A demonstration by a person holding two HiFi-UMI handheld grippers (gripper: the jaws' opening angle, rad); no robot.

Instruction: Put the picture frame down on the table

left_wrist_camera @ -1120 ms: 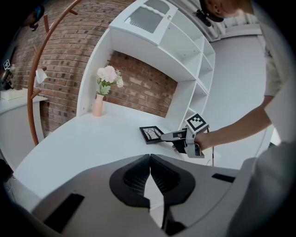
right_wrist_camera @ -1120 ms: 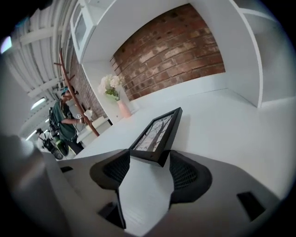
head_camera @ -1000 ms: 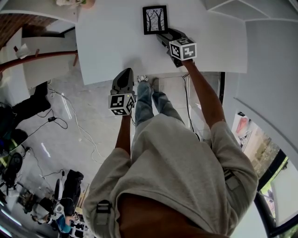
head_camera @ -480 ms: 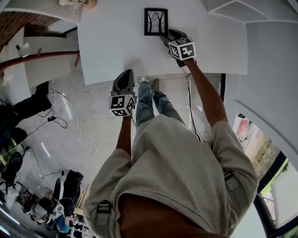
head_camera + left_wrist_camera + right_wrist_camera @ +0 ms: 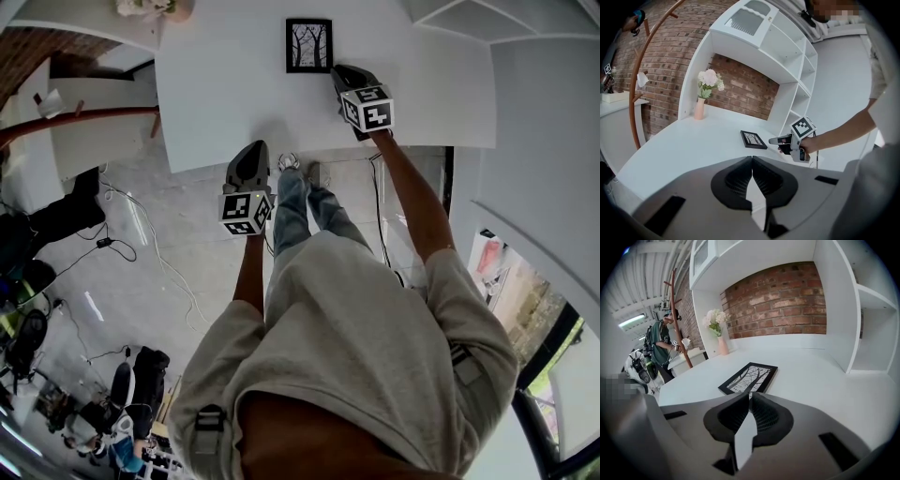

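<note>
Both claws are pressed together empty, the picture frame (image 5: 309, 45) lying flat on the bench (image 5: 216, 84) just ahead-left of the nearer right claw (image 5: 339, 71), its long axis running away from that claw, while the left claw (image 5: 251, 148) hangs well apart by the bench's near edge.
</note>
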